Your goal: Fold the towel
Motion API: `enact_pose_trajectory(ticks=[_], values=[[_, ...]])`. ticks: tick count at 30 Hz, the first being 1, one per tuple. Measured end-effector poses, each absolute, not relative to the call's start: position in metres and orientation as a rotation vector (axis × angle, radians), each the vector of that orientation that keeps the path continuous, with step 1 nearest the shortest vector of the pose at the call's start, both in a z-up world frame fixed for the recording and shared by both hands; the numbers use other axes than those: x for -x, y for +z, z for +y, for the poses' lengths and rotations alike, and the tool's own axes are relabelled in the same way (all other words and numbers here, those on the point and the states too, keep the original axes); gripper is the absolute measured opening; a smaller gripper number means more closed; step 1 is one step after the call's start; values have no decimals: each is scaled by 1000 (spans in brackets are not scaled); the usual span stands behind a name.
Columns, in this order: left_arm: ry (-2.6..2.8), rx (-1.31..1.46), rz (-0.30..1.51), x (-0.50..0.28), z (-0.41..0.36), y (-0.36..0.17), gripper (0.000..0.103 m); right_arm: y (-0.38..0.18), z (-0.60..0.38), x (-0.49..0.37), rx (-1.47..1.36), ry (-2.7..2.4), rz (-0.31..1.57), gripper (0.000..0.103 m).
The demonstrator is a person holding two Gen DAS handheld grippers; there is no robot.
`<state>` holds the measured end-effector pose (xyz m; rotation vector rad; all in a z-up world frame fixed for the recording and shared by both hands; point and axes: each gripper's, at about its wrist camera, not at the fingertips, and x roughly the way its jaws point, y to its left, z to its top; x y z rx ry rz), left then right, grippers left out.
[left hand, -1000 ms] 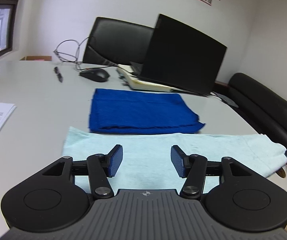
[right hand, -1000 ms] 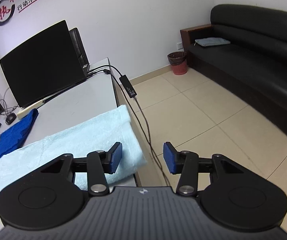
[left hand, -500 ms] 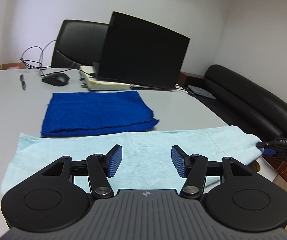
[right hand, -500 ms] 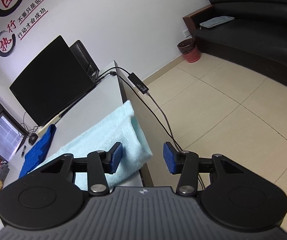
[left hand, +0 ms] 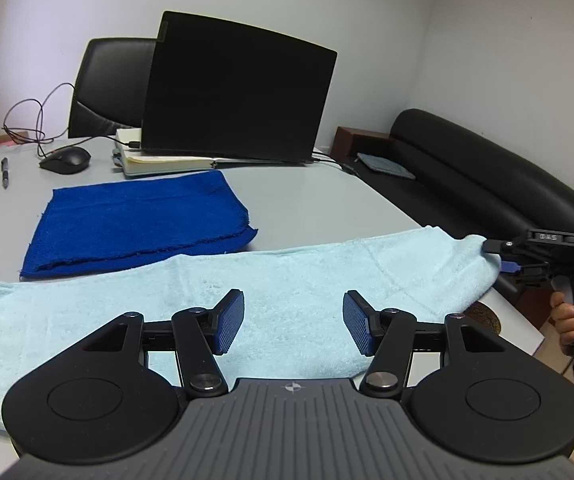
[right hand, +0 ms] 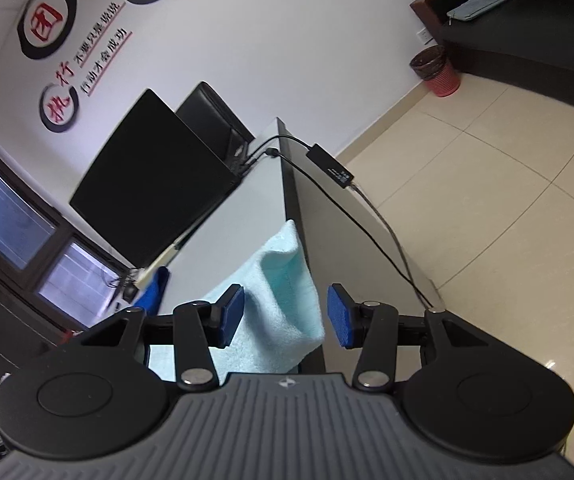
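A light blue towel (left hand: 287, 272) lies spread lengthwise across the near part of the grey table (left hand: 319, 200). My left gripper (left hand: 293, 322) hovers open over the towel's middle, with nothing between its pads. The towel's right end (right hand: 279, 272) droops over the table's side edge. My right gripper (right hand: 286, 316) is at that end, rolled to one side, its jaws opening with the towel's corner between them and the pads not pressing on it. In the left wrist view the right gripper (left hand: 503, 256) shows at the towel's tip, held by a person's hand (left hand: 571, 316).
A folded dark blue towel (left hand: 135, 220) lies just behind the light one. Further back stand a laptop (left hand: 239, 92) on a notebook, a mouse (left hand: 65, 160), a pen (left hand: 5, 172) and an office chair (left hand: 111, 84). A black sofa (left hand: 487, 184) lines the right wall. A cable with an adapter (right hand: 331, 168) hangs off the table's side.
The left gripper slid right along the towel, bringing the right gripper into its view. The right gripper rolled, closed in on the towel's end and widened its jaws around the corner.
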<state>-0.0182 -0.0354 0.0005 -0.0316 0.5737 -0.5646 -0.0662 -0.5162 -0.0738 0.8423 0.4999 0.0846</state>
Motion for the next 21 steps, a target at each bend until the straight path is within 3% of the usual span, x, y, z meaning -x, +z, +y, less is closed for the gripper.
enact_pose_trajectory(ticks=[8,21], values=[[-488,79,577,10,-16,-3,58,-80,-518,79,-891,62,486,57],[-545,83,560,16,-18,8,58,-77,-533,10,-839,146,599,57]])
